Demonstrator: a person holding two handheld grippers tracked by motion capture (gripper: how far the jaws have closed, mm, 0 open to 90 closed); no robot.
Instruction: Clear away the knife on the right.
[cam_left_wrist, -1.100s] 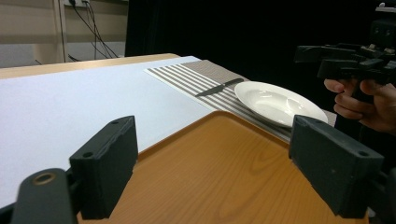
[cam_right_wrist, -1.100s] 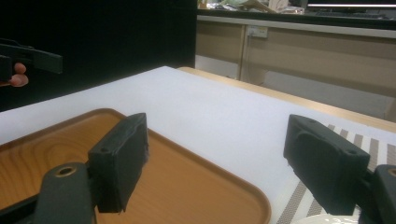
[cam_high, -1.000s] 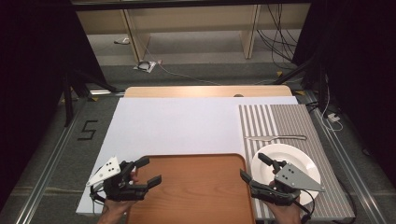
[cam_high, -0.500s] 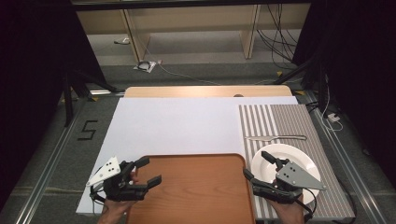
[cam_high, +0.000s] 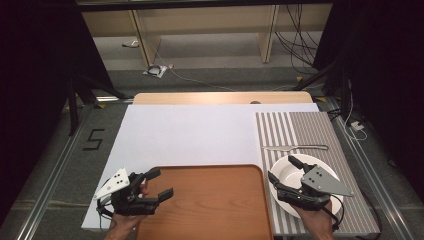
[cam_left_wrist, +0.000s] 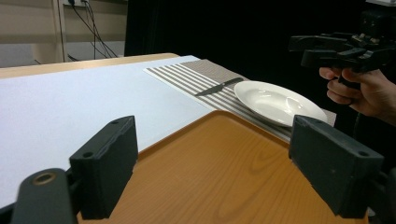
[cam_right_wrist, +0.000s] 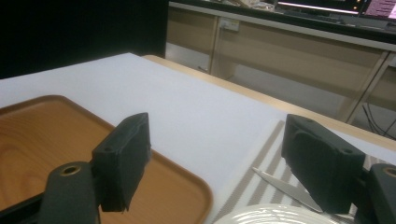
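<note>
Hovering wide open and empty over the wooden tray's (cam_high: 210, 200) left rim, the left hand-held gripper (cam_high: 159, 183) holds nothing; the right hand-held gripper (cam_high: 284, 174), equally open, hangs above the white plate (cam_high: 290, 172) at the bench's front right corner.

The left gripper (cam_high: 159, 183) sat low at the near left of the worktop, gripped from below by the person's left hand (cam_high: 122, 217), whose forearm entered from the near edge. Its two black fingers (cam_high: 151, 174) stood wide apart and pointed toward the right side of the worktop, and a grey three-cornered plate lay on its top.

The right gripper (cam_high: 282, 171) was held near the near right corner by the right hand (cam_high: 315, 220). Its fingers (cam_high: 295, 161) were also spread well apart, aimed toward the far left. In the left gripper view the right hand wrapped the handle, lifted above the worktop.
</note>
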